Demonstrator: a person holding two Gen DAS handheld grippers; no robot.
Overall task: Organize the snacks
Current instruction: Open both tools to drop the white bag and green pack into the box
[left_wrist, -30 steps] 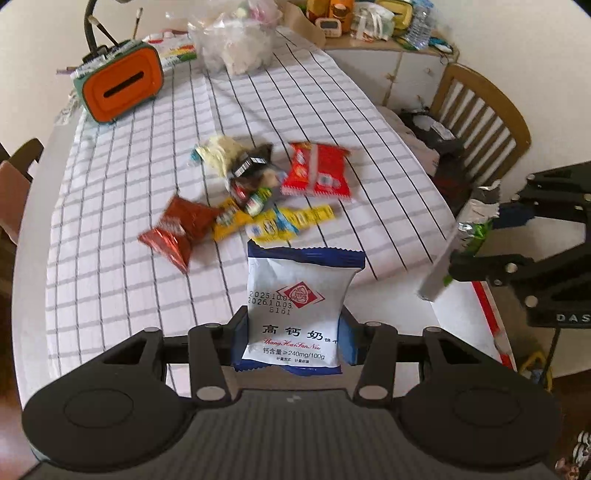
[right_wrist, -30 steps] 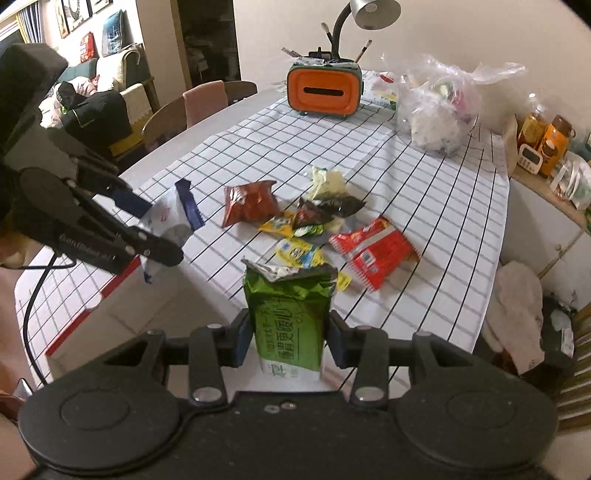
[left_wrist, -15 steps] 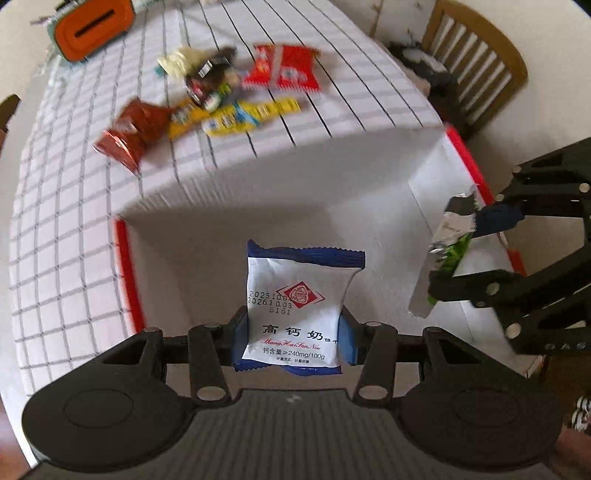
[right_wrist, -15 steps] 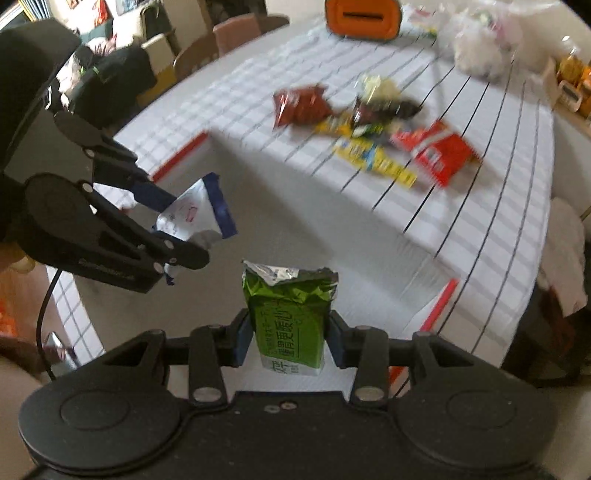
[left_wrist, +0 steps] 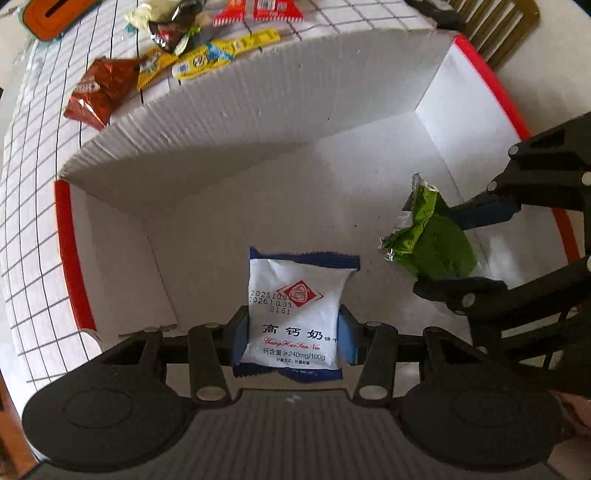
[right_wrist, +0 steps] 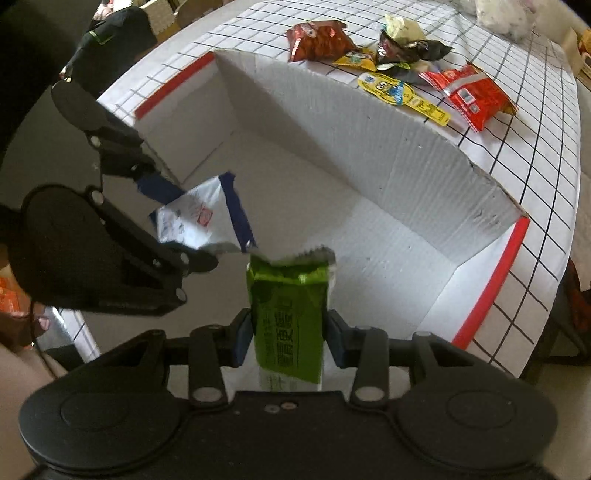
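Note:
My left gripper (left_wrist: 293,338) is shut on a white and blue snack packet (left_wrist: 295,306), held upright just above the floor of a white cardboard box (left_wrist: 258,103). My right gripper (right_wrist: 290,336) is shut on a green snack packet (right_wrist: 288,310) over the same box (right_wrist: 388,147). In the left wrist view the green packet (left_wrist: 432,236) hangs to the right, clamped in the right gripper (left_wrist: 448,251). The right wrist view shows the white packet (right_wrist: 195,221) at the left in the left gripper (right_wrist: 181,225). Both grippers point down into the box.
The box has red-edged rims (left_wrist: 70,251) and stands on a white checked tablecloth (right_wrist: 535,129). Beyond its far wall lie several loose snacks: a brown packet (left_wrist: 99,88), yellow packets (left_wrist: 221,55), a red packet (right_wrist: 469,94). A wooden chair (left_wrist: 495,26) stands at the right.
Both grippers have sunk with their packets from above the table down into the box. The view has tilted downward, so the box walls now fill most of each frame.

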